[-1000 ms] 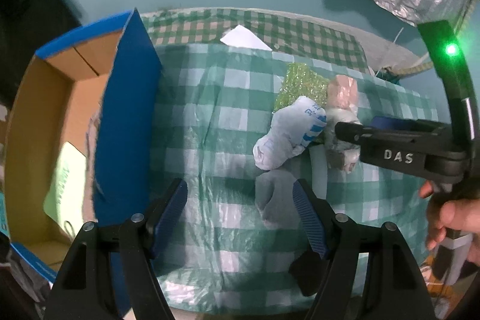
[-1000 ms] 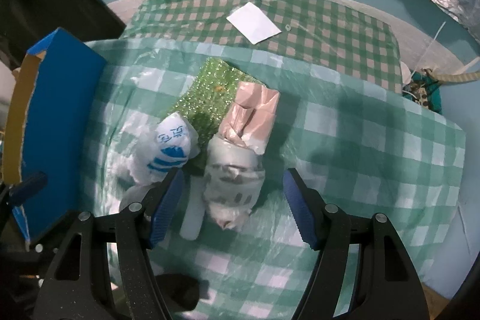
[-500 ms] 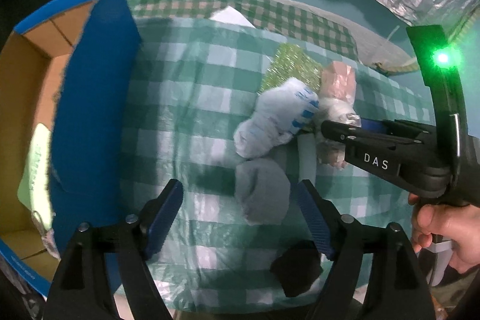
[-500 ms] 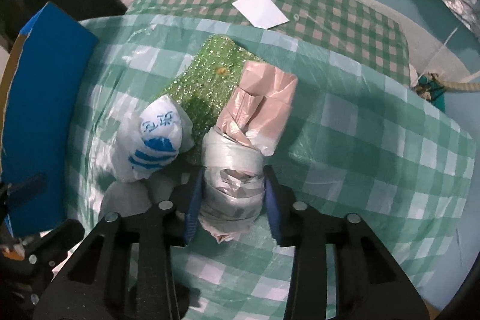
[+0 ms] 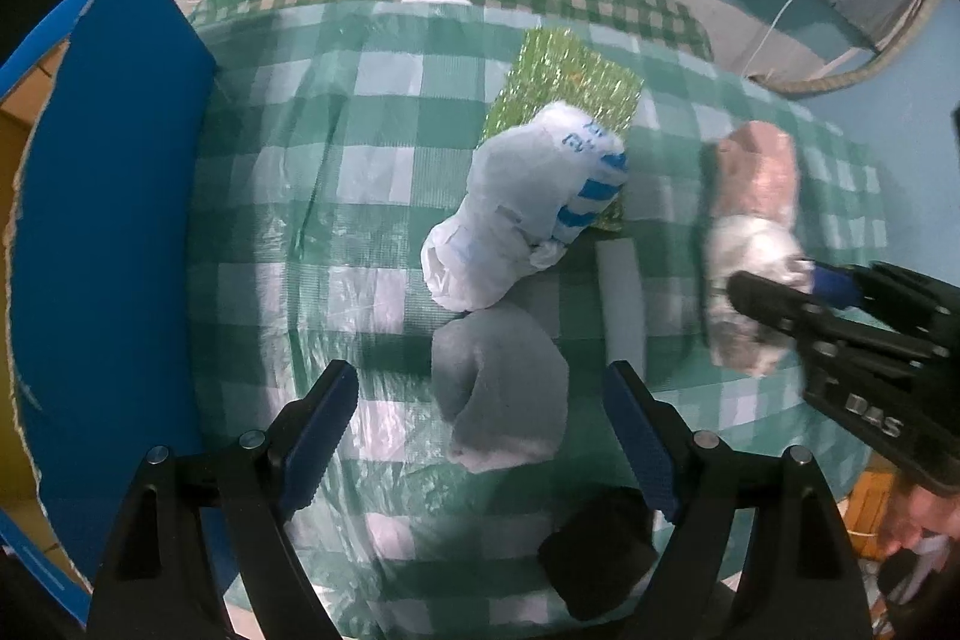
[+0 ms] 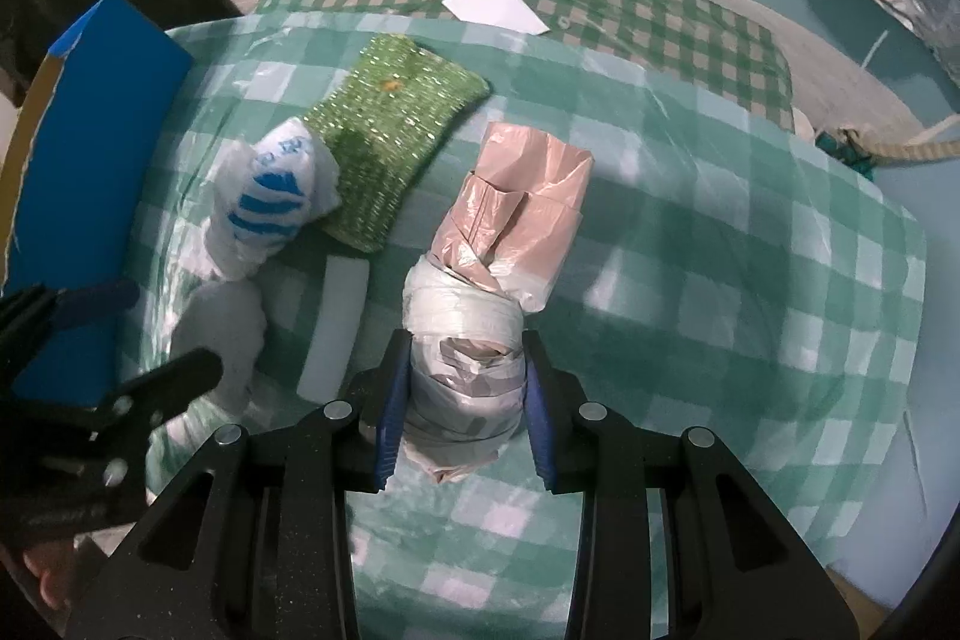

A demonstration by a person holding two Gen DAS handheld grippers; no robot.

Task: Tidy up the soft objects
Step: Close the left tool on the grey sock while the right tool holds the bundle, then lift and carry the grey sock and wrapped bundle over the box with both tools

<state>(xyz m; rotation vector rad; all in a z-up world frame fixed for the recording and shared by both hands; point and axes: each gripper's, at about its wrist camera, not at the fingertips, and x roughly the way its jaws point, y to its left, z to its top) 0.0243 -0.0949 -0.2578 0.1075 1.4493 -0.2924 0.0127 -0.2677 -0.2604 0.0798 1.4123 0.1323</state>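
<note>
On the checked tablecloth (image 6: 690,232), the right gripper (image 6: 465,400) clamps the slippery plastic-wrapped bundle (image 6: 474,340), which may slip out on lifting, while the left gripper's (image 5: 480,430) jaws are opening wide around the grey sock (image 5: 498,394).

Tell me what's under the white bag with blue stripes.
The white bag with blue stripes lies on a corner of the green sparkly pad, with checked cloth beneath. What else it hides cannot be seen.

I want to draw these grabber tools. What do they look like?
Both are black plastic tools. The left gripper has two long angled arms with silver bolts, ending in blue ridged pads. The right gripper looks the same, with blue ridged pads; from the side it shows white letters "DAS" on its arm.
</note>
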